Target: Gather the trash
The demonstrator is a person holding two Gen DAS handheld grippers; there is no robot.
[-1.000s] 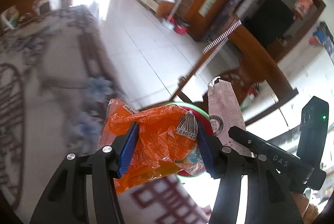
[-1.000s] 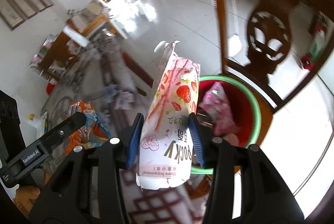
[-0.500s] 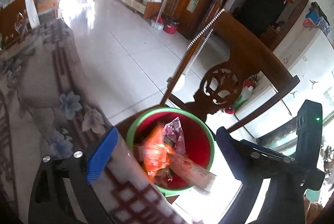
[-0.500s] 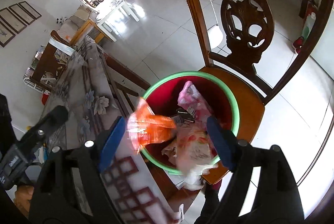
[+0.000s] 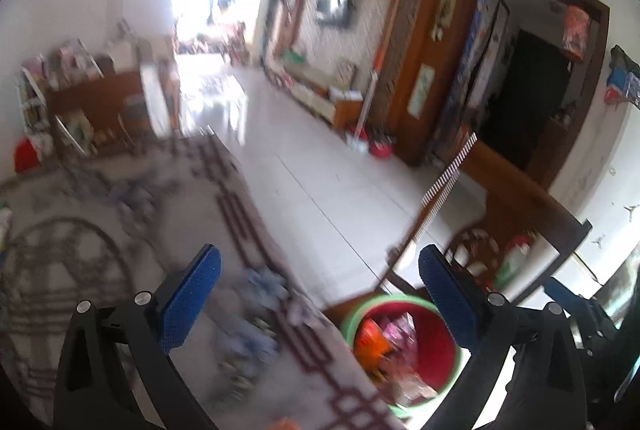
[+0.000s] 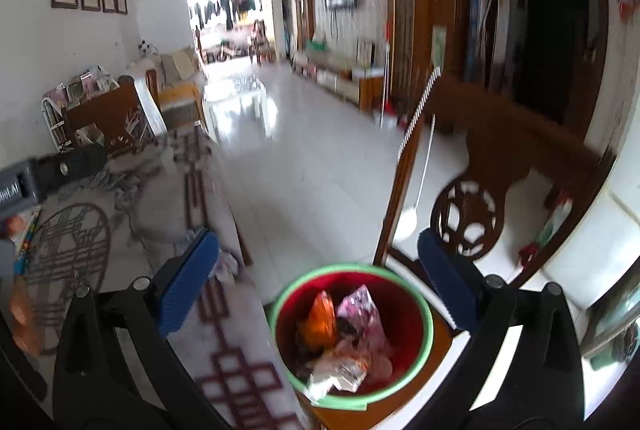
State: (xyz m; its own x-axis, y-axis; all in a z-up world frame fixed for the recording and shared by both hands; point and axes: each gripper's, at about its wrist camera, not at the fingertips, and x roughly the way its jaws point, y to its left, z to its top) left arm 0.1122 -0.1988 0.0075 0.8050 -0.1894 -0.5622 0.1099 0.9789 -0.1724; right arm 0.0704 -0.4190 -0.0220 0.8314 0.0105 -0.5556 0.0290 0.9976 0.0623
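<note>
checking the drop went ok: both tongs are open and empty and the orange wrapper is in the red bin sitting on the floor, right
Not quite. The red bin sits on the seat of the wooden chair, not on the floor; the right wrist view shows this. The rest holds: the left tongs and right tongs are open and empty, and the orange wrapper lies in the bin.

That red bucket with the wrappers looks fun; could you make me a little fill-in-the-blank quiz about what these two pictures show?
1. The red bucket has a rim coloured ____.
2. The bucket stands on the seat of a wooden ____.
3. The orange wrapper lies ____ the bucket.
4. The left claw and the right claw are both ____.

Missing words: green; chair; inside; open
</note>
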